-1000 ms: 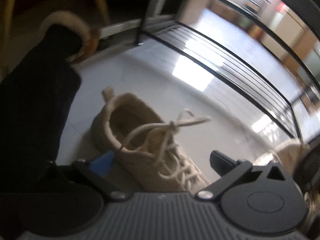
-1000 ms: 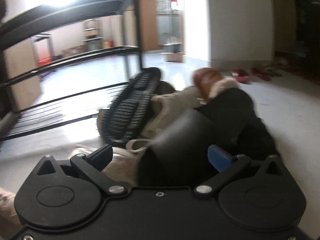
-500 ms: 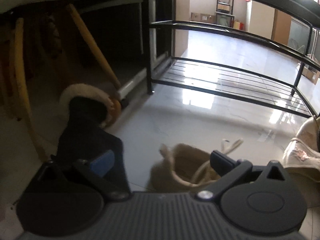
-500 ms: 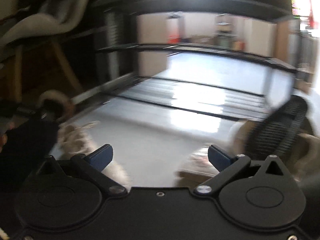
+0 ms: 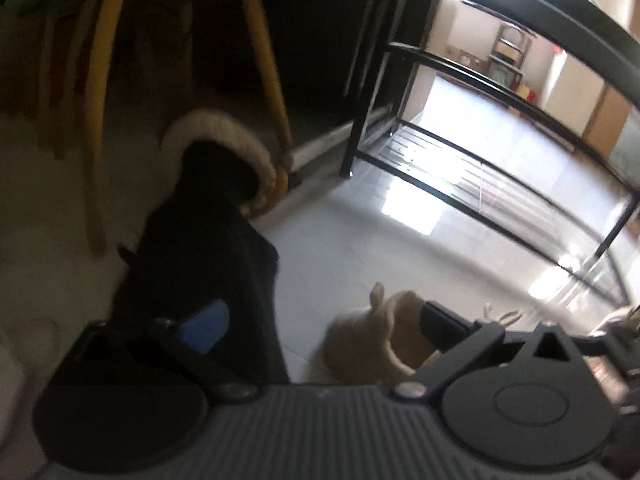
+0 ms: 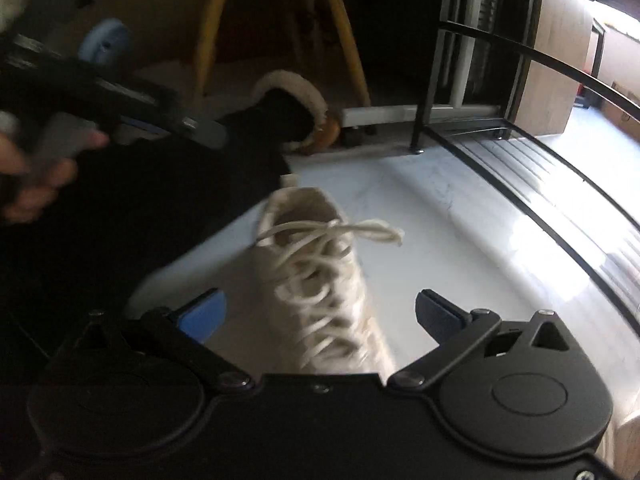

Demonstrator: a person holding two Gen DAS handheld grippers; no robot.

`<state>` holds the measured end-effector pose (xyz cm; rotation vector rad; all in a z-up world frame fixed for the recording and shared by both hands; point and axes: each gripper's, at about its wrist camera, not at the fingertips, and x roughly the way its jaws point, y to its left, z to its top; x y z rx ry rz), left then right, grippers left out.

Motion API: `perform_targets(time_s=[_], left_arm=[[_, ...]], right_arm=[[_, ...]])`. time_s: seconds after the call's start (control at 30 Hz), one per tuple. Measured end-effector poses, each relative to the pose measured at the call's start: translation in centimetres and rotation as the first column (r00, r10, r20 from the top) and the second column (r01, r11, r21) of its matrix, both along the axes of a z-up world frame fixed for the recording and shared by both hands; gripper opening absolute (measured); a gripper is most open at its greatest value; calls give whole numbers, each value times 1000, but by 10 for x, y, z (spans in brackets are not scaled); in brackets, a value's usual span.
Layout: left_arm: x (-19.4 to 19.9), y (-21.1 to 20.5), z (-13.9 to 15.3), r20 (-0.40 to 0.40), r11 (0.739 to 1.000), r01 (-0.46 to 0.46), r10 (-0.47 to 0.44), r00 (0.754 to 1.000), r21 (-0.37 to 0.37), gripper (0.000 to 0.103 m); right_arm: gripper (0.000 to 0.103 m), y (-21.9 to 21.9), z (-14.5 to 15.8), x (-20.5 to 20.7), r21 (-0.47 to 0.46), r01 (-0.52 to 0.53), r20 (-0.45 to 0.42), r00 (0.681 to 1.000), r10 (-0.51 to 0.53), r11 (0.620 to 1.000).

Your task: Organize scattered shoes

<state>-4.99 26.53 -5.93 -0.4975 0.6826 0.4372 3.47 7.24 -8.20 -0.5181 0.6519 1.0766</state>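
A beige lace-up sneaker lies on the pale tiled floor between the open jaws of my right gripper. Its heel also shows in the left wrist view, just inside the right finger. A tall black boot with a cream fleece cuff lies at the left; it also shows in the right wrist view. My left gripper is open, its blue pad in front of the boot. The left tool and the hand holding it appear at the left of the right wrist view.
A black metal shoe rack with bare wire shelves stands on the floor ahead; it also shows in the right wrist view. Yellow wooden chair legs stand behind the boot. Another pale shoe shows at the right edge.
Both cameras have swung. The right gripper has moved left from the rack and now has the beige sneaker between its fingers. The left gripper has tilted, staying over the boot and the sneaker heel.
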Motion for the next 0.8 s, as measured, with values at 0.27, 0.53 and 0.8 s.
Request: perform_targets(time_s=[0.27,0.53,0.8], left_arm=[[-1,7,-6,58,997,-44,48,997,-68,102],[-2,6,-6,77,997,-41,47,996,-72,102],[-3,6,-6,81,996,-43,49,995,-75,102]], right_arm=[[103,100,-33,-7,-74,-41,27,999,43,996],[103,48,-57,13,-115,-30,2,1000,30,993],[100,49,-70,27,-161,-46,11,999,48,986]])
